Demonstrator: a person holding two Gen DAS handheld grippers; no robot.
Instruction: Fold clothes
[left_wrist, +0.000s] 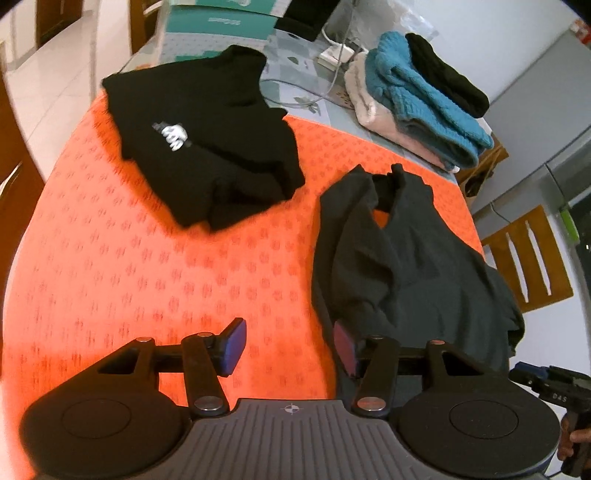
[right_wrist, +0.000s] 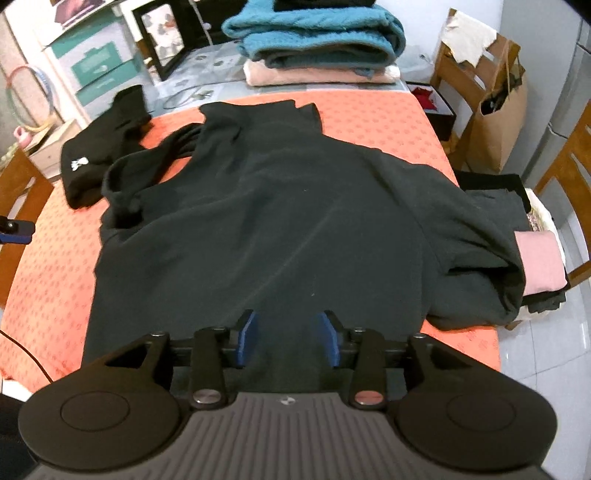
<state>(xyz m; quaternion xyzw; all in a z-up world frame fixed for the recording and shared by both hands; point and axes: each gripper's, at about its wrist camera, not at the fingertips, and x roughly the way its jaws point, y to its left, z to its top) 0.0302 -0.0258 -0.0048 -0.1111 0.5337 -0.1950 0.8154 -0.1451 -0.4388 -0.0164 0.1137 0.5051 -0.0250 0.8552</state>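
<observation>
Clothes lie in three lots on the table (left_wrist: 110, 280), which wears an orange cloth. Largest is a dark grey top (right_wrist: 266, 229), spread loosely across the near right part, rumpled, one sleeve (right_wrist: 480, 273) hanging over the right edge and the other bunched toward the left. Beyond it, well apart, a black top (left_wrist: 207, 147) with a white print lies folded into a compact block. At the far end sits a pile (left_wrist: 417, 99) of folded knits, teal over pink with a black piece on top.

Left hand-held gripper (left_wrist: 290, 347) hovers with its jaws wide apart, its right finger just at the grey top's left edge, nothing between them. Right hand-held gripper (right_wrist: 288, 343) is over the hem, jaws parted, cloth lying beneath but not pinched.

Judging by this, the grey top is the one being worked. To fold it well, the hanging sleeve should come up onto the table and the body be smoothed flat, each gripper pinching a single layer at the hem so edges meet squarely.
</observation>
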